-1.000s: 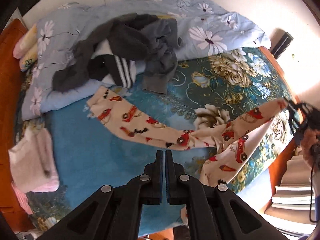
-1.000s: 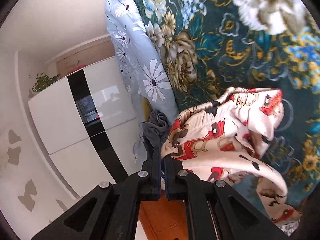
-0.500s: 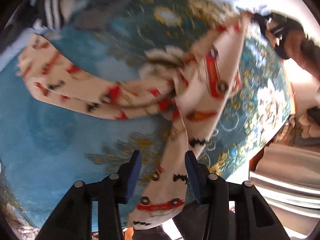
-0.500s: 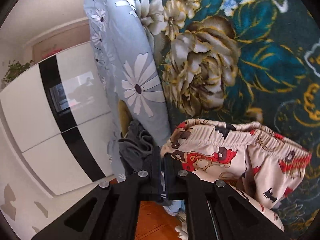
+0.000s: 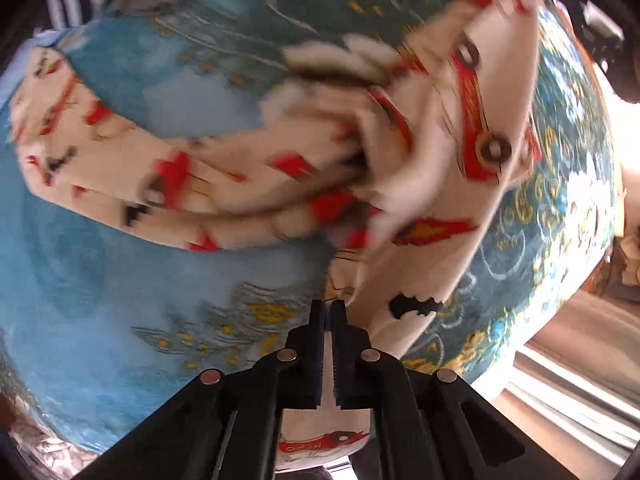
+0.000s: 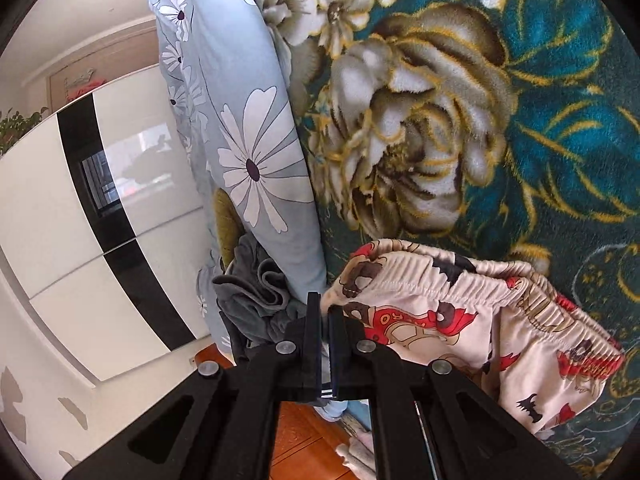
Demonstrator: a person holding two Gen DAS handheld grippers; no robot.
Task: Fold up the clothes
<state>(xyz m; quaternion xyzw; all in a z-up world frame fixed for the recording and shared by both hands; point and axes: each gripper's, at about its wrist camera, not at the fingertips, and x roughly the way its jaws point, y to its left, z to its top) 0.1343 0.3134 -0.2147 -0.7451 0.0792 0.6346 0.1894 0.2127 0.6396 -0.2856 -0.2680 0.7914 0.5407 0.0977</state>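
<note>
Left gripper point(image 5: 329, 309) newly closed on one pair of car-print trousers point(image 5: 404, 168).

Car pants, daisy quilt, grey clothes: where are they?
car pants point(image 6: 460, 300), right wrist view, on the elastic waistband.
daisy quilt point(image 6: 256, 168), right wrist view, on a big white flower.
grey clothes point(image 6: 252, 292), right wrist view, on the crumpled folds.

A bed point(image 5: 100, 280) covered by a teal floral blanket point(image 6: 540, 100) is carrying cream car-print pants point(image 5: 420, 140) sprawling across its middle, while a pale blue daisy-print duvet point(image 6: 240, 140) and crumpled grey clothes point(image 6: 252, 292) are lying along its far edge.
</note>
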